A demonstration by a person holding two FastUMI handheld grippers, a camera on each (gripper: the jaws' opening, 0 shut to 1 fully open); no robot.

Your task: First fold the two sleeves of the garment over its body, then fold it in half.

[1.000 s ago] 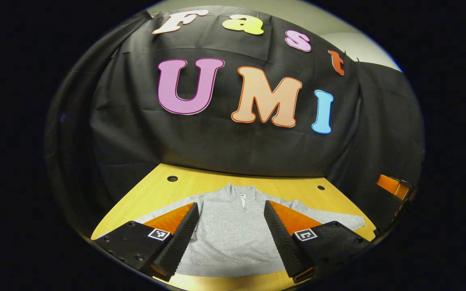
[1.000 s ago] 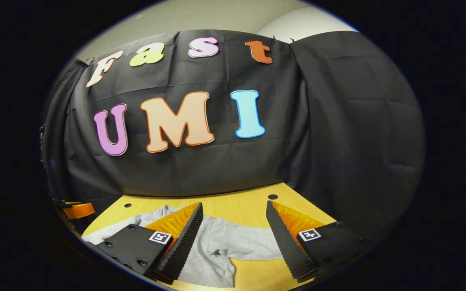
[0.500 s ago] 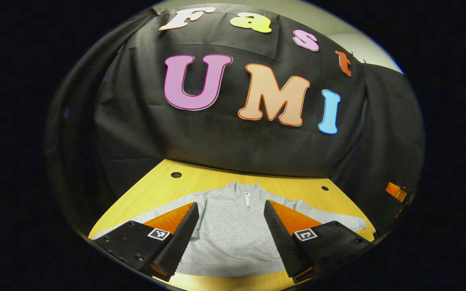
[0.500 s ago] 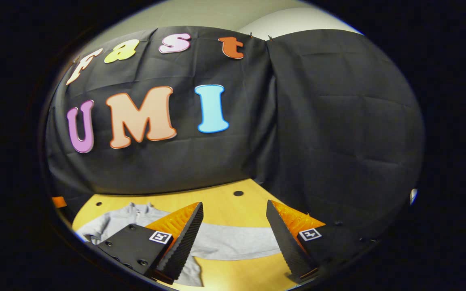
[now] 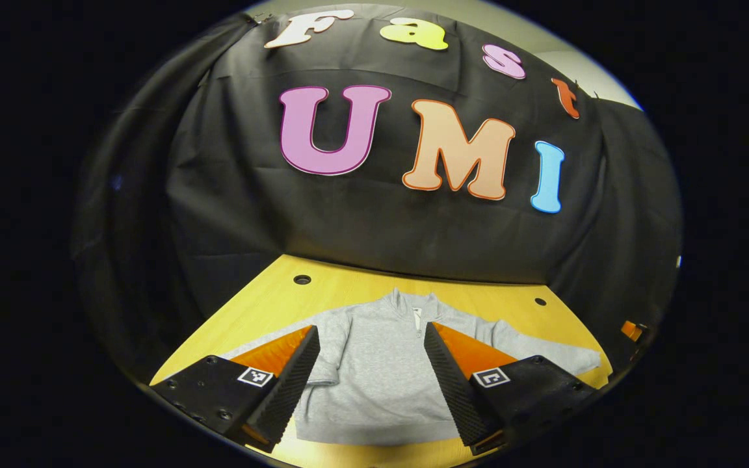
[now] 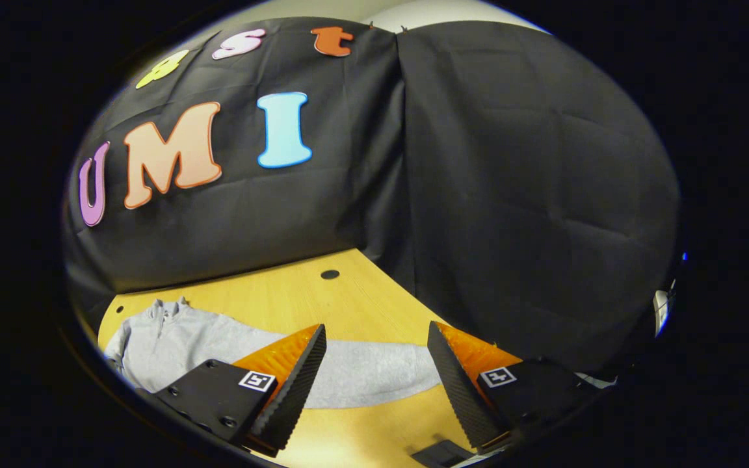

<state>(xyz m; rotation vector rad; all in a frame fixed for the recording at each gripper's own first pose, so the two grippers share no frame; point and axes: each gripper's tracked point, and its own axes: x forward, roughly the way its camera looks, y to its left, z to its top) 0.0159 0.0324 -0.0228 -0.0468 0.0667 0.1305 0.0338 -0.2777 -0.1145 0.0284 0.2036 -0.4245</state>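
Observation:
A grey zip-collar sweatshirt [image 5: 374, 370] lies flat on the yellow wooden table [image 5: 264, 299], collar toward the wall, both sleeves spread outward. My left gripper [image 5: 371, 327] hovers open above the body's lower half, nothing between its fingers. In the right gripper view the sweatshirt [image 6: 173, 344] lies at the left, and its right sleeve [image 6: 381, 374] runs across under my open right gripper [image 6: 376, 325], the cuff ending close to the right finger [image 6: 459, 383]. From the left gripper view, that sleeve [image 5: 543, 351] reaches the table's right edge.
Black cloth walls close the table at the back and on both sides. Small round holes [image 5: 302, 279] [image 6: 329, 274] mark the tabletop near the back. An orange part of the other gripper [image 5: 630, 329] shows at the far right. A dark flat object [image 6: 441, 452] lies at the table's near edge.
My right gripper has swung right along the sleeve, so the cuff now lies between its fingers. The left gripper has drifted slightly left. The sweatshirt has not moved.

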